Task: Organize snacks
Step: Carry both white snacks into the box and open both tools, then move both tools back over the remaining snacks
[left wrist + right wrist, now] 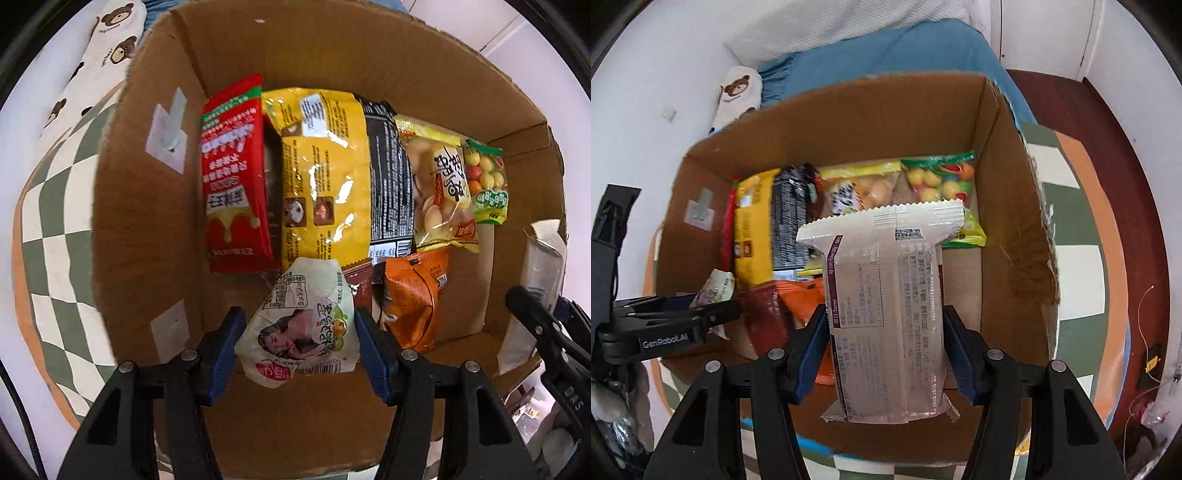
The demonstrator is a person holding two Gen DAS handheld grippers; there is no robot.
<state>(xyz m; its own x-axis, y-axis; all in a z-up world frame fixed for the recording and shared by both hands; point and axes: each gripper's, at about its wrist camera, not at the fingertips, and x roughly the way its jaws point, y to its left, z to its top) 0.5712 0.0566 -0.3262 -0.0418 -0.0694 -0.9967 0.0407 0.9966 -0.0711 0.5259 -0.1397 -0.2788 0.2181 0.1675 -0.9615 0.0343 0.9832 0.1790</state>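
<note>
Left gripper [297, 341] points down into the cardboard box [147, 206]; its blue pads [225, 354] pinch a small white snack pouch [299, 328] printed with a portrait, one pad on each side. The pouch hangs above the box floor, at the near end of the packed row.

Just beyond the left gripper, packets stand side by side across the box: red packet [232, 177], yellow bag [321, 173], black packet [389, 177], clear bag of pale round pieces [439, 188], green bag of coloured candy balls [485, 181]. An orange packet [413, 299] and a brown one [360, 284] lie nearer, right of the pouch.

Right gripper [886, 356] pinches a long pale wrapped pack [886, 306] between its blue pads [960, 354], serrated end pointing away, held over the right part of the box interior [1008, 229]. The left gripper shows at this view's left edge.

The box sits on a green-and-white checkered mat [1075, 206]. A bear-print cloth [107, 48] lies beyond the box's far left corner.
</note>
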